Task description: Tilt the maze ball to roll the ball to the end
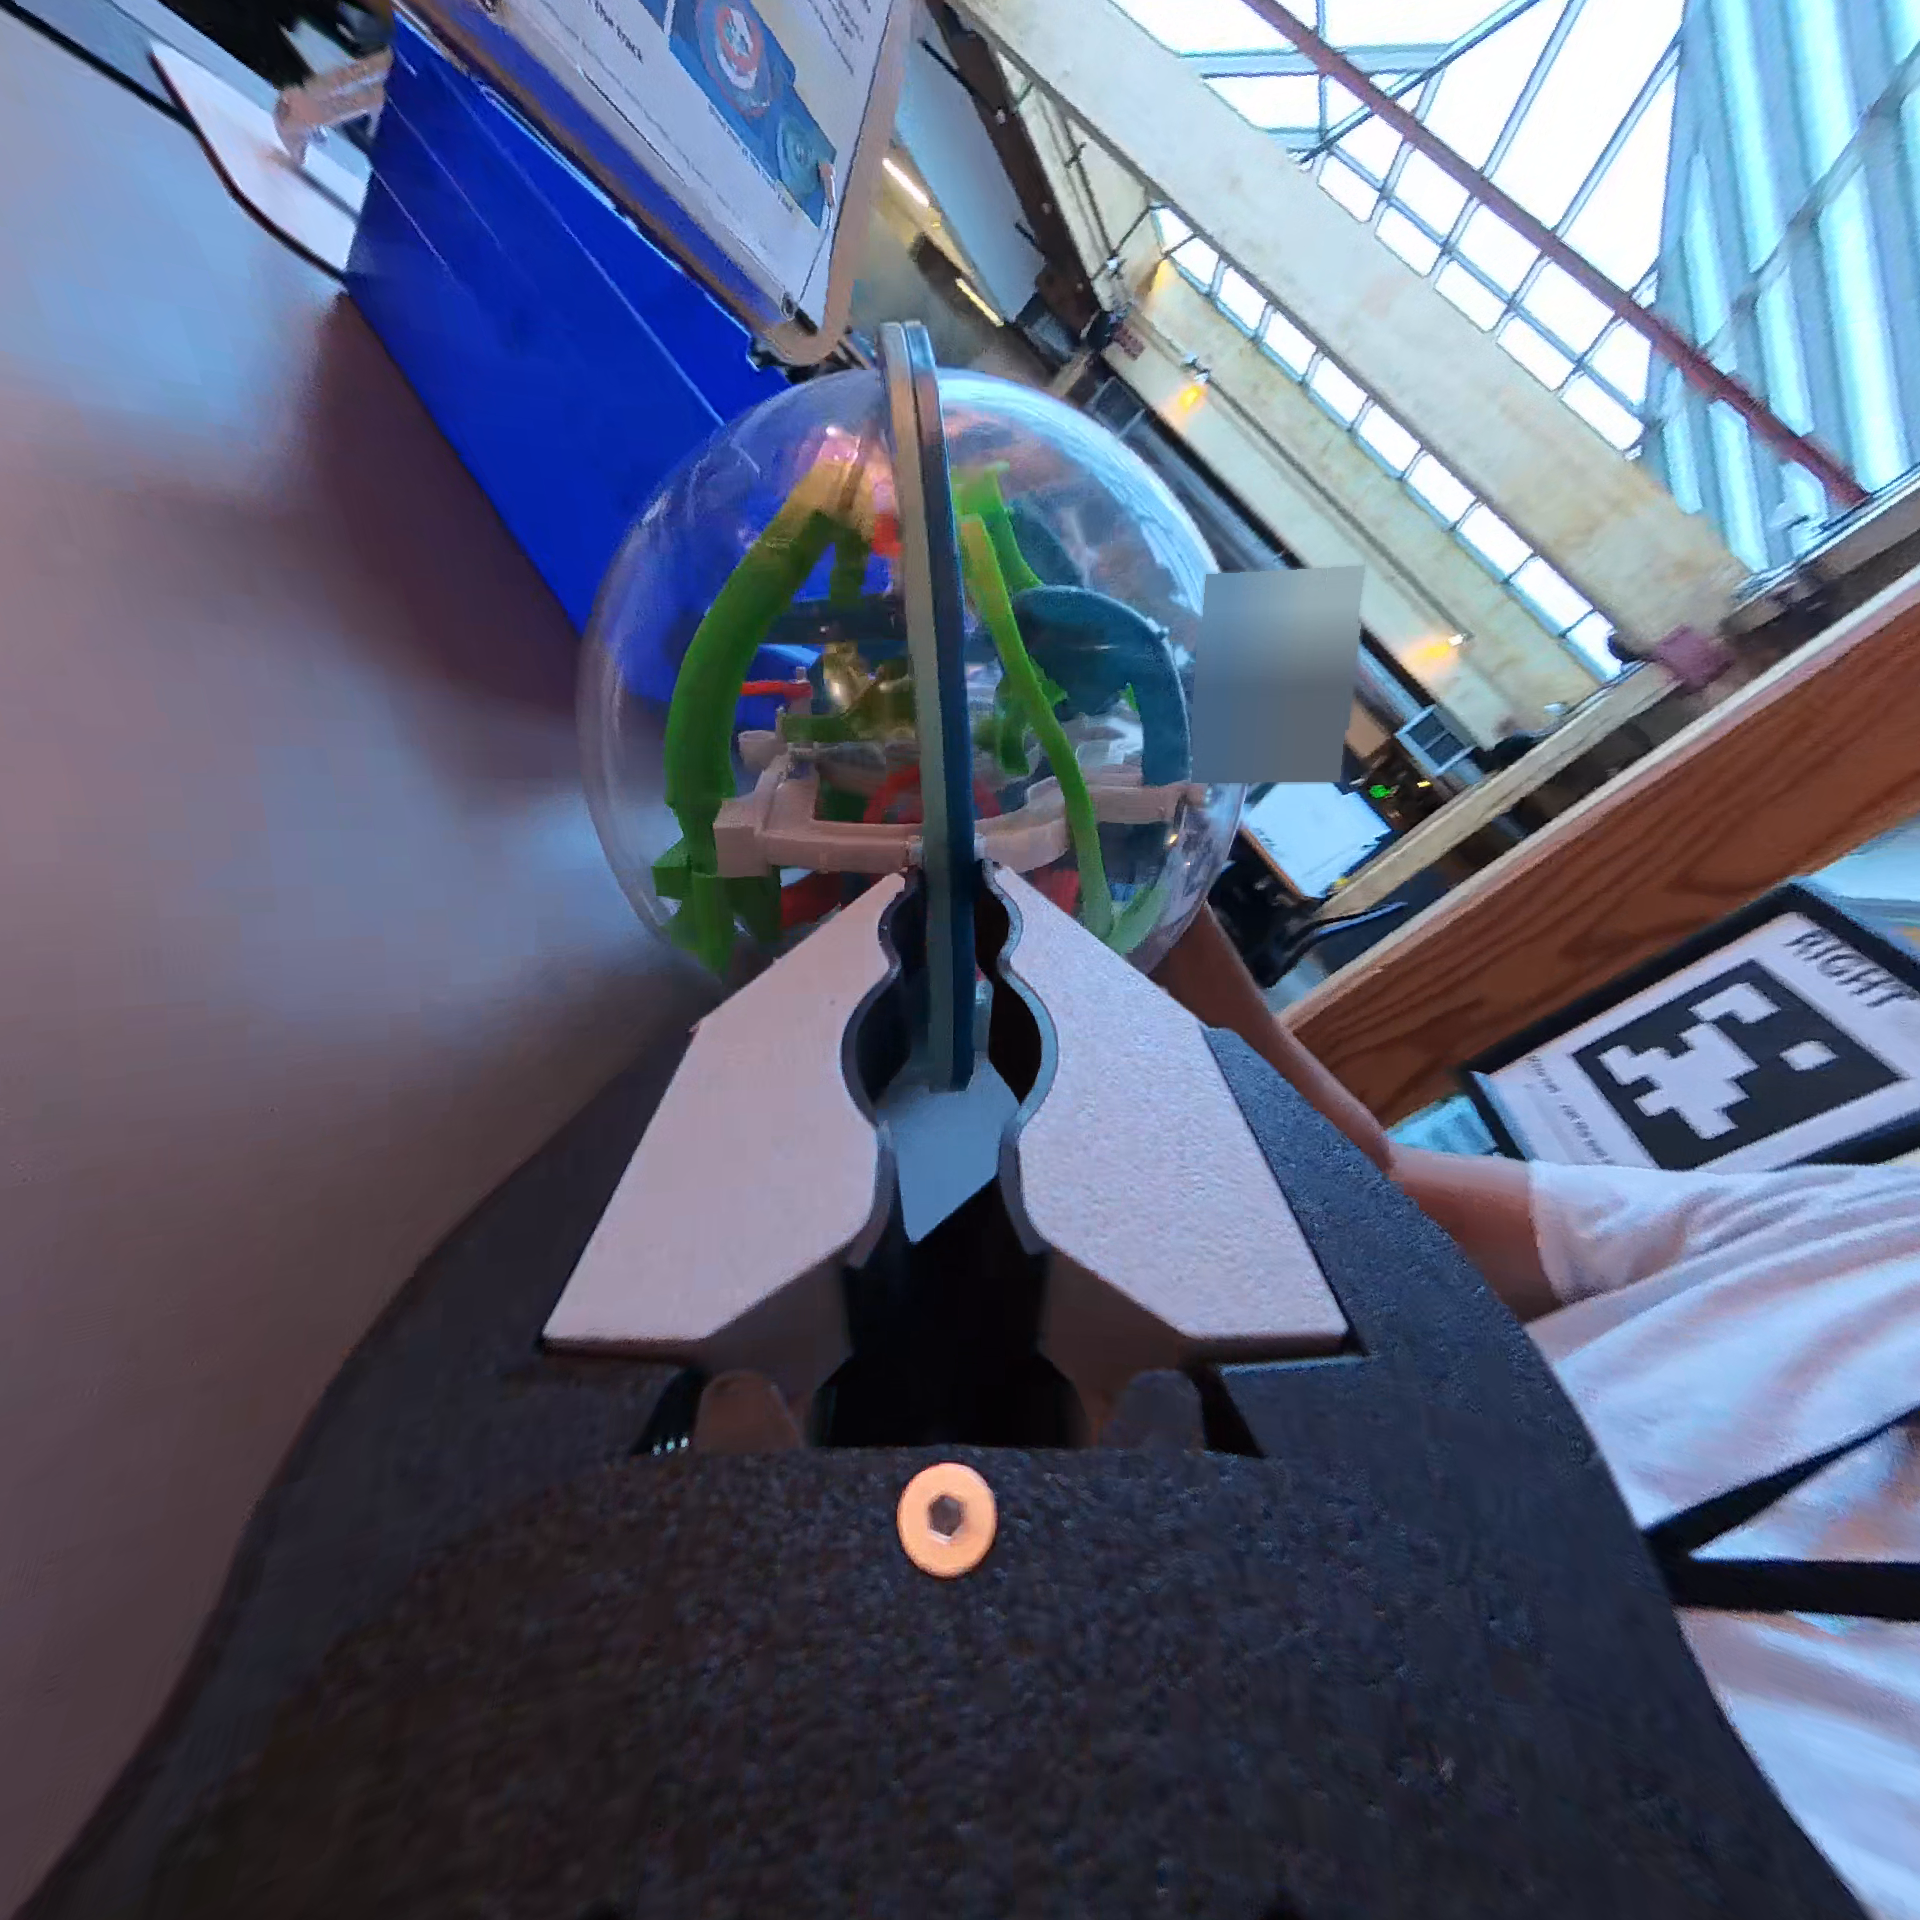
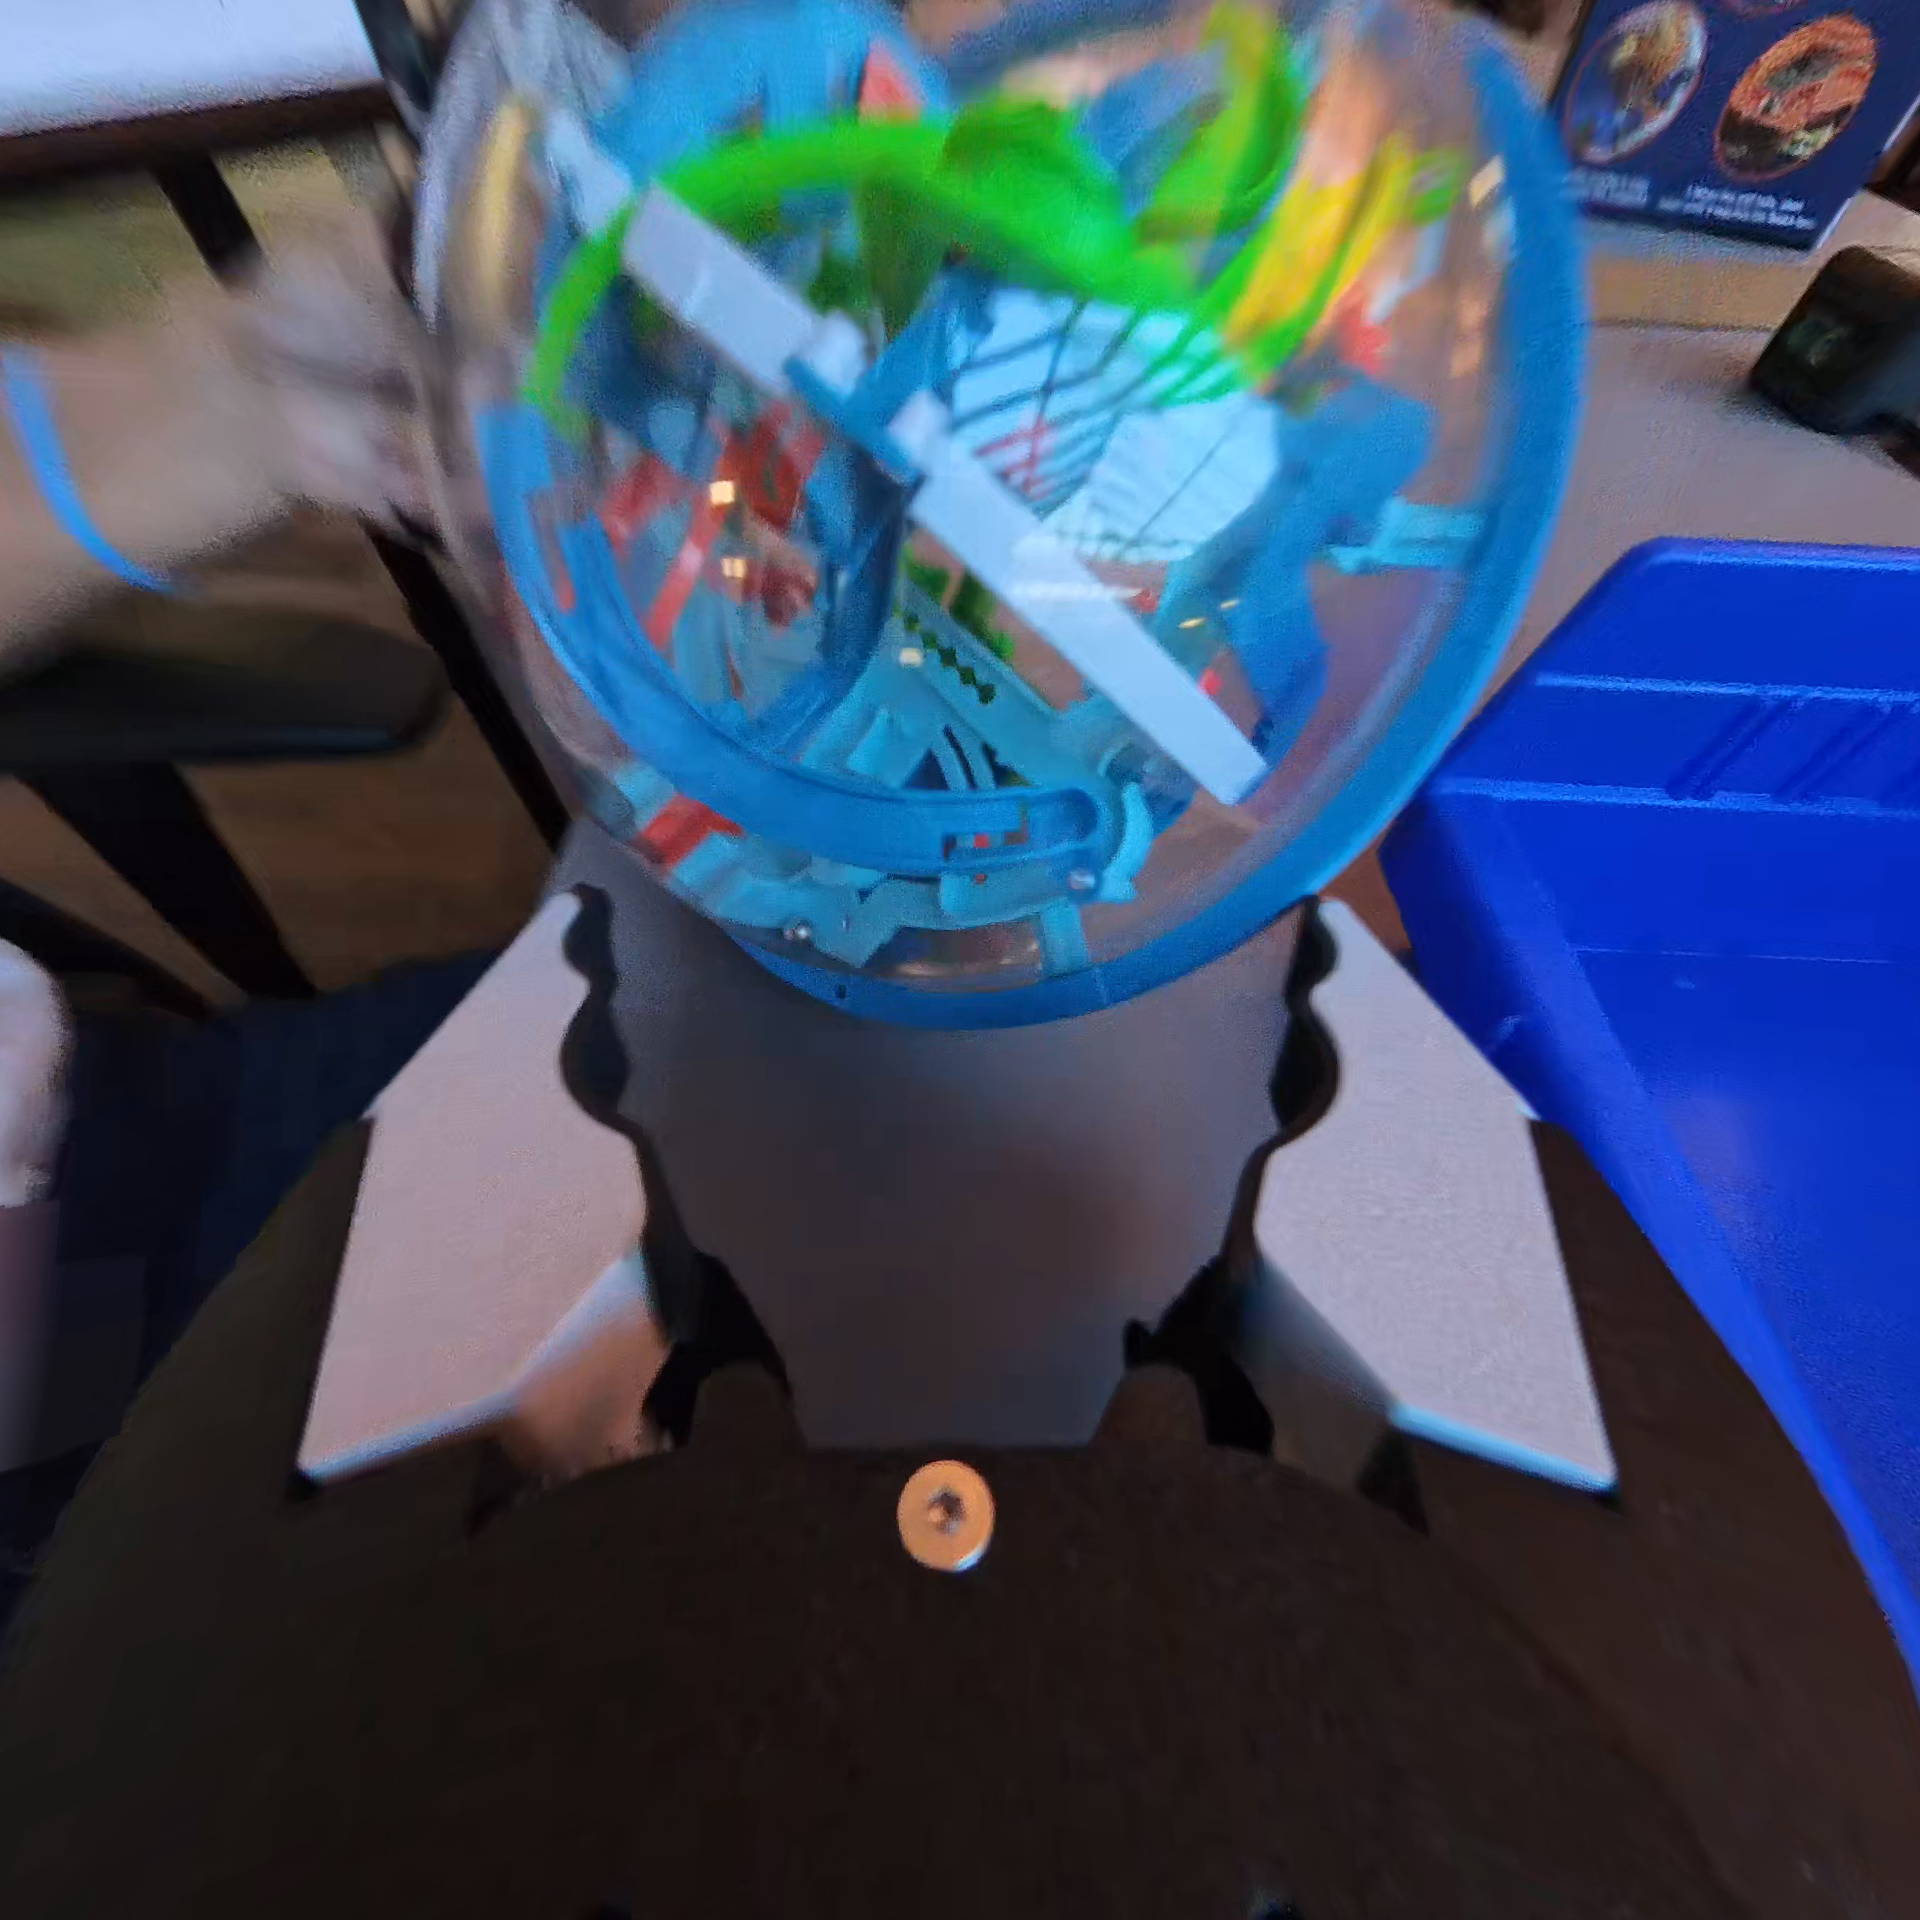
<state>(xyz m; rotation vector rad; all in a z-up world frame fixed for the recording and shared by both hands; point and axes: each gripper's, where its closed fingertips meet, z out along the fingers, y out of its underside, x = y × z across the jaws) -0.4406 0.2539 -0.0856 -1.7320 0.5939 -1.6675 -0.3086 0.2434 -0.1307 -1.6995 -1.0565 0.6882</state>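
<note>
Plainly the left gripper point(image 1: 940, 914) is pinched shut on the ring point(image 1: 928, 623) that girdles the maze ball point(image 1: 904, 665), holding the sphere aloft beside the blue bin point(image 1: 540, 343). That thin, stiff ring looks like the only sure handle; the clear shell is probably smooth, slippery, light and crackable. The right gripper point(image 2: 940, 935) stands wide open under the sphere, its jaws apart, seemingly cradling rather than gripping. The small ball inside cannot be picked out through the blur.

maze ball point(image 2: 987, 499) before right claw point(image 2: 940, 935), bin point(image 2: 1683, 935) right.
</note>
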